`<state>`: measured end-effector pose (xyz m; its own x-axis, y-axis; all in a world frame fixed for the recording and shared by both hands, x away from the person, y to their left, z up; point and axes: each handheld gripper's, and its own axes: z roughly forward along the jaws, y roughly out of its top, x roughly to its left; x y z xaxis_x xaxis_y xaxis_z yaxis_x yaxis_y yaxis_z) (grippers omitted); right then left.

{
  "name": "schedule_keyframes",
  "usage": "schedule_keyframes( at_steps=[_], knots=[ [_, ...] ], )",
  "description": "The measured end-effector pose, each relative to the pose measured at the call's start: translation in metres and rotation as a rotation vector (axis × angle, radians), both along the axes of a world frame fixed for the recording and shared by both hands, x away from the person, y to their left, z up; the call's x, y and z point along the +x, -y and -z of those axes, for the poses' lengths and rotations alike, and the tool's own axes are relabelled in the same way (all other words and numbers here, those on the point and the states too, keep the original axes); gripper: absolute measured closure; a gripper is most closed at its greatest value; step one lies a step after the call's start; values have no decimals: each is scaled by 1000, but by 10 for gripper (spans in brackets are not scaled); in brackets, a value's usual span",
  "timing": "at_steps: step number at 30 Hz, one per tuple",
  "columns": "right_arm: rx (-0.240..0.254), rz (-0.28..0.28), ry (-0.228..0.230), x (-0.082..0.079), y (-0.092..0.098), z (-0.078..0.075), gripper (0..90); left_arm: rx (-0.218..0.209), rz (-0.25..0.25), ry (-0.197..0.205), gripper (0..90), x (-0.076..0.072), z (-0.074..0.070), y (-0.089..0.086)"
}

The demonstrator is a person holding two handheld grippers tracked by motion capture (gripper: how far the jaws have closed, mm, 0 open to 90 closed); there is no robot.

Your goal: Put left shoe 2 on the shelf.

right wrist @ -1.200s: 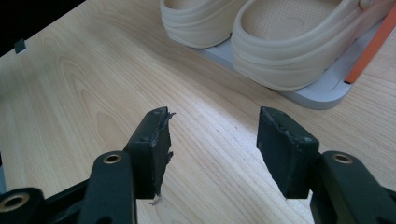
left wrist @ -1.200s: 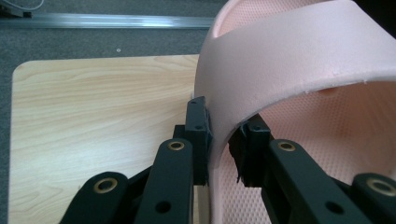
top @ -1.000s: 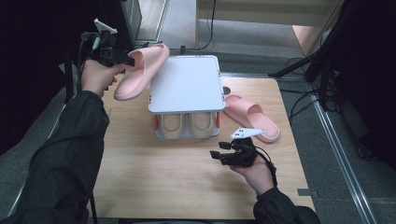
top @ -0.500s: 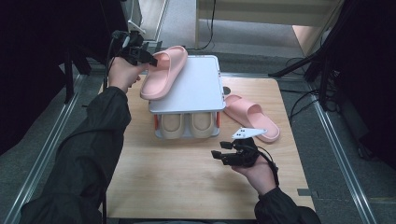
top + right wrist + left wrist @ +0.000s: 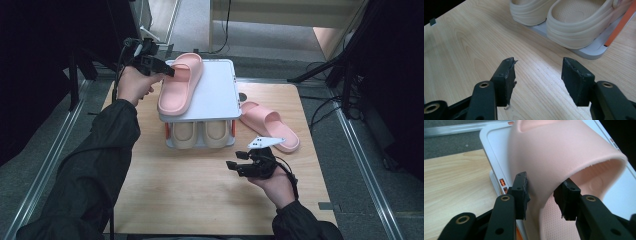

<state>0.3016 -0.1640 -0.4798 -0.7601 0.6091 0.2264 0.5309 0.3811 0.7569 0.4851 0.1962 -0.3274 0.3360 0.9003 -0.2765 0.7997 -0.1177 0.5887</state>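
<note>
**Operator:** Pink slipper [image 5: 180, 82] first. From the high view, I've got it in the left gripper [image 5: 159, 67], and over the last second it has swung in from the table's left edge to lie along the left part of the white rack top [image 5: 215, 87]. A second ago it hung in the air beside the rack.

**Observer:** So it's placed?

**Operator:** Nearly, I'd judge. I can't tell whether its sole lies flat. The other pink slipper [image 5: 270, 125] lies on the table [image 5: 175, 195] just right of the rack, and the beige pair [image 5: 202, 132] sits on the lower shelf.

**Observer:** And the left gripper view?

**Operator:** My jaws pinch the slipper's strap [image 5: 544, 170] from both sides, with the white top beneath it. I haven't released.

**Observer:** Right gripper view?

**Operator:** The jaws stand spread apart, holding nothing, over bare wood in front of the beige pair [image 5: 574, 22]. In the high view the right gripper [image 5: 239, 165] has stayed put. My guess is the second pink slipper comes next.
</note>
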Motion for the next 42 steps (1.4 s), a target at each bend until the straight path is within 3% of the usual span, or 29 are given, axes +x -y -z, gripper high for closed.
schedule_keyframes(
  at_steps=[7, 10, 13, 19, 28, 34, 38, 42],
  knots=[
    [-3, -3, 2, 0, 0, 0, 450, -20, 19, 8, 604, -7, -5, 0],
    [9, -2, 9, 0, 0, -1, 450, 2, 24, 28, 579, -13, -9, -2],
    [48, 3, 16, -1, 3, -4, 450, 0, 32, 51, 562, -22, -19, -11],
    [49, 15, 41, 1, 8, -7, 450, -11, 38, 85, 522, -41, -26, -30],
    [55, 35, 56, 8, 19, -11, 454, -40, 58, 96, 425, -65, -7, -58],
    [57, 52, 56, 12, 26, -11, 459, -62, 59, 116, 396, -80, 19, -71],
    [57, 56, 57, 13, 28, -11, 465, -75, 71, 120, 392, -87, 31, -71],
    [46, 63, 51, 17, 33, -10, 480, -57, 94, 118, 381, -97, 46, -72]
  ],
)
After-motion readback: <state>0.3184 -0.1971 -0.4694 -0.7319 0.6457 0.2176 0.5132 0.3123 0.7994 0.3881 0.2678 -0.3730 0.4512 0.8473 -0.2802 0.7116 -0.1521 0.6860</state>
